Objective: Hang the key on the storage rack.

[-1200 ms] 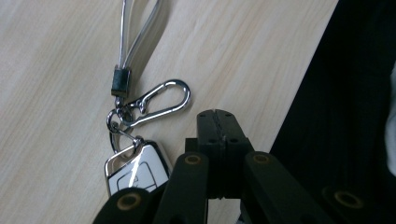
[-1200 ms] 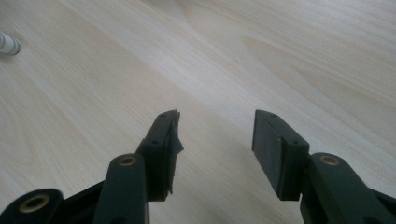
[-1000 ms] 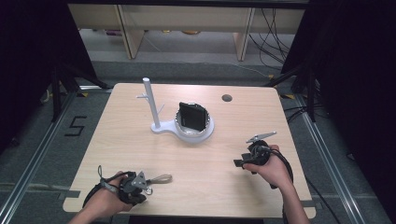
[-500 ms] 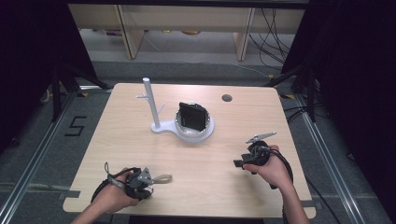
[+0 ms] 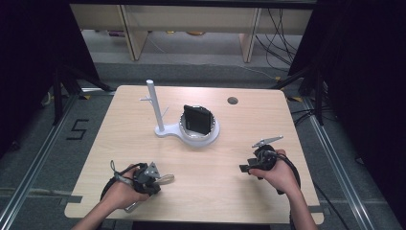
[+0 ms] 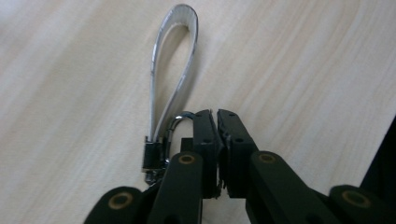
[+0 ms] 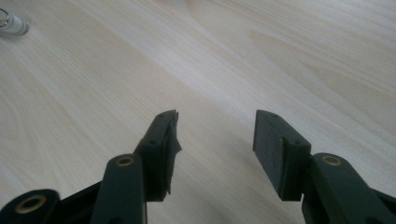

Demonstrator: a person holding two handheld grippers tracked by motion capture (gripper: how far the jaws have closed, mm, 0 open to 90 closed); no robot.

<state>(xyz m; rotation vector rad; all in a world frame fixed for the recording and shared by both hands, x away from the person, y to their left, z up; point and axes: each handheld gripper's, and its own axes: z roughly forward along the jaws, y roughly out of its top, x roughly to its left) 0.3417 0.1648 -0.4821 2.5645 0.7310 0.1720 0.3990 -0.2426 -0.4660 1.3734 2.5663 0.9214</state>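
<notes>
The strap loop (image 6: 173, 70), a pale flat band bent into a teardrop with a small dark clasp and a metal ring at its base, lies on the table (image 5: 119, 129) near the front left corner, just beside the left gripper (image 6: 217, 116). That gripper's jaws are pressed together, and the ring sits against the outside of one jaw; whether anything is pinched between them I cannot tell. The loop looks light and limp, likely to flop and slide on the smooth wood, so the stiffer clasp end seems the surer place to take hold. At mid-table stands a white stand (image 5: 165, 127) with an upright post and a round dish carrying a dark object (image 5: 197, 120). To the right, the right gripper (image 7: 215, 135) hovers over bare wood with its jaws spread apart, holding nothing.
</notes>
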